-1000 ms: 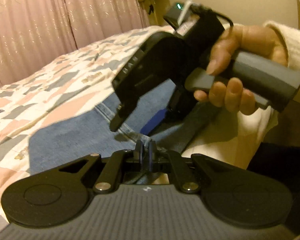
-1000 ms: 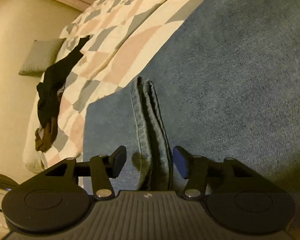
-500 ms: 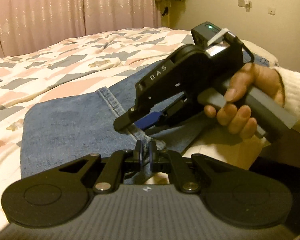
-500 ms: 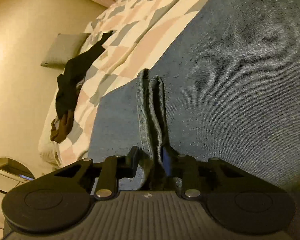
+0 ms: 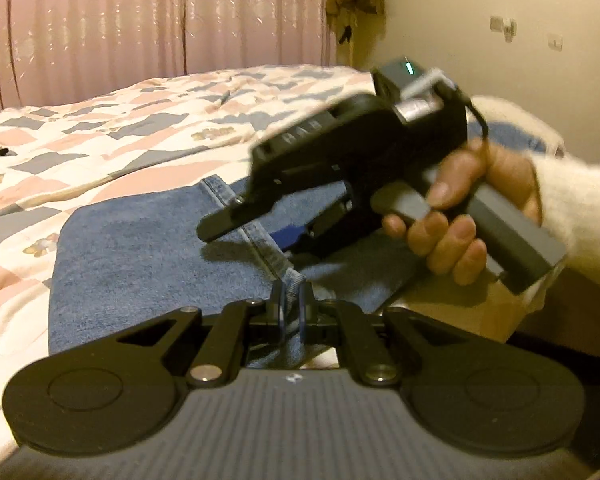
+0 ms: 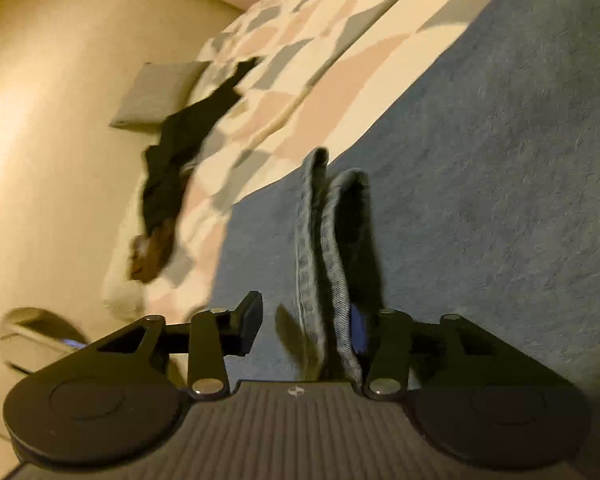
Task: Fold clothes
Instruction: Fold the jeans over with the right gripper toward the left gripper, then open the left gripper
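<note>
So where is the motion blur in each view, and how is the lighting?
Left wrist view: the black right gripper and the hand holding it smear, blue denim jeans fairly sharp; right wrist view: dark garment on the patchwork bedspread streaks; both dim, yellow-tinted.

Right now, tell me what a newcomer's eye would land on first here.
First, the black right gripper, held in a hand, hovering open over the blue denim jeans spread on the pink-and-grey patchwork quilt. Next, the left gripper shut on the jeans' hem. Farther off, a dark garment lies on the quilt.
</note>
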Demonstrator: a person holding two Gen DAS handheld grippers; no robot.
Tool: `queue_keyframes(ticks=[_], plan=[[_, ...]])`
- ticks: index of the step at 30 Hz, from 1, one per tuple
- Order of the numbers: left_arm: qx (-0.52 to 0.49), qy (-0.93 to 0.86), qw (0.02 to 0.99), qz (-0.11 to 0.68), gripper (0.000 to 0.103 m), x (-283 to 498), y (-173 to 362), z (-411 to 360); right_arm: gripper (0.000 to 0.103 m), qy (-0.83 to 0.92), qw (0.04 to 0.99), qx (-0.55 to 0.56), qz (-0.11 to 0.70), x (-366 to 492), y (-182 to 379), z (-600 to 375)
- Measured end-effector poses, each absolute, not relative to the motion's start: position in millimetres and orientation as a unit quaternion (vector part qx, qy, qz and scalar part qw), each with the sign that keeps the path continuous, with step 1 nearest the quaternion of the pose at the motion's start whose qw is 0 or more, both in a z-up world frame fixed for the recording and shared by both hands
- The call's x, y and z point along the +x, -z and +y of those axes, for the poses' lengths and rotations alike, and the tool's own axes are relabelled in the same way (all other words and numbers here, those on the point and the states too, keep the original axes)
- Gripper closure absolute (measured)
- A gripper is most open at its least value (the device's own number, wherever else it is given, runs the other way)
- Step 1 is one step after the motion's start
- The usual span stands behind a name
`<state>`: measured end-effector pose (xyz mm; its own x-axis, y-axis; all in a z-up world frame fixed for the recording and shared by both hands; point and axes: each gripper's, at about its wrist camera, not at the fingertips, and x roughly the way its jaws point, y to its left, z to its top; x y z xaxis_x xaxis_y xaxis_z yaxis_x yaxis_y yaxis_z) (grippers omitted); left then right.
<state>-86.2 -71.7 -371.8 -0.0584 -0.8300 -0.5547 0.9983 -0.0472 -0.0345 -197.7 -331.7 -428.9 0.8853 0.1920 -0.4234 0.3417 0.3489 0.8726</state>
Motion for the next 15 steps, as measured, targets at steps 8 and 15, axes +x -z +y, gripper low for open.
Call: queue_keyframes(ticks=[8, 15], plan=[[0.221, 0.687, 0.658, 0.213, 0.098, -93, 372, -80, 0.086, 0.083, 0.8, 0.545, 0.237, -200, 424, -326], [0.173, 0.684, 0.684, 0.186, 0.098, -95, 315, -55, 0.087, 0.122, 0.83, 0.494, 0.228, -230, 374, -334]])
